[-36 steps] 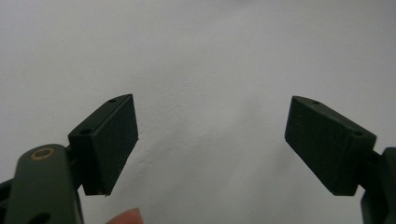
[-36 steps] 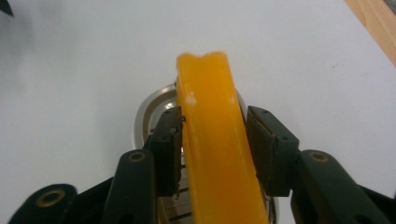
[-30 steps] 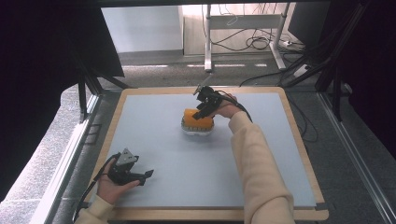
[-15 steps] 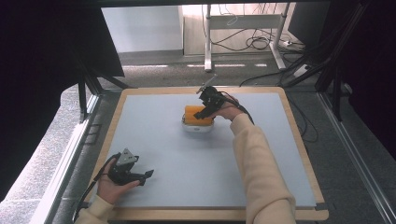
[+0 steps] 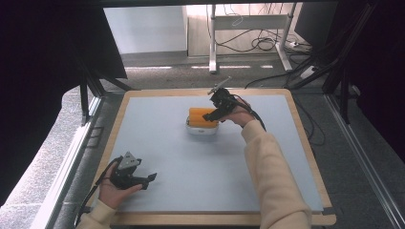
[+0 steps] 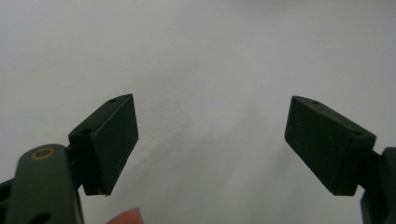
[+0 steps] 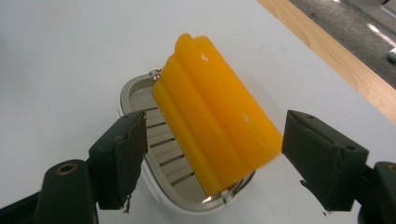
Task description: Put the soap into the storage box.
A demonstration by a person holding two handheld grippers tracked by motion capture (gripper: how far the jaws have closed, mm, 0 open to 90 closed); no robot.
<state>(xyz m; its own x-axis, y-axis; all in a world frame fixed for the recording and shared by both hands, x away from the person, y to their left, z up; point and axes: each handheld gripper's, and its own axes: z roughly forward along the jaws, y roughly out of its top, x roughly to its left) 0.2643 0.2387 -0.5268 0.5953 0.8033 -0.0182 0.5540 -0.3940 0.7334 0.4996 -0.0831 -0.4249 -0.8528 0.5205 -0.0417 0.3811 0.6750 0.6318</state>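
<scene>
Item 1: orange soap bar [image 7: 215,128], ribbed along its length, lying slantwise across a white oval soap dish [image 7: 140,95] with a slotted floor. In the high view the bar [image 5: 202,117] covers most of the dish [image 5: 200,130], which stands near the middle of the table, toward the far edge. The bar's underside and how it bears on the slots are hidden; its near end overhangs the dish rim, and that rim runs behind the left-hand jaw in the right gripper view.

Item 2: right gripper [image 7: 210,154], jaws spread wide on either side of the bar. The right-hand pad stands just beside the bar's near end; whether it touches cannot be told. The left-hand pad stands apart from the bar, over the dish rim. In the high view the gripper [image 5: 216,113] sits over the bar's right end, its tips hard to make out against the hand behind it.

Item 3: left gripper [image 6: 210,144], jaws spread wide with bare surface between them; a fingertip [image 6: 125,217] is cut off at the bottom edge. In the high view it [image 5: 145,179] lies low at the near left of the table, well apart from the dish.

Item 4: table [image 5: 157,143], pale grey top with wooden border.
</scene>
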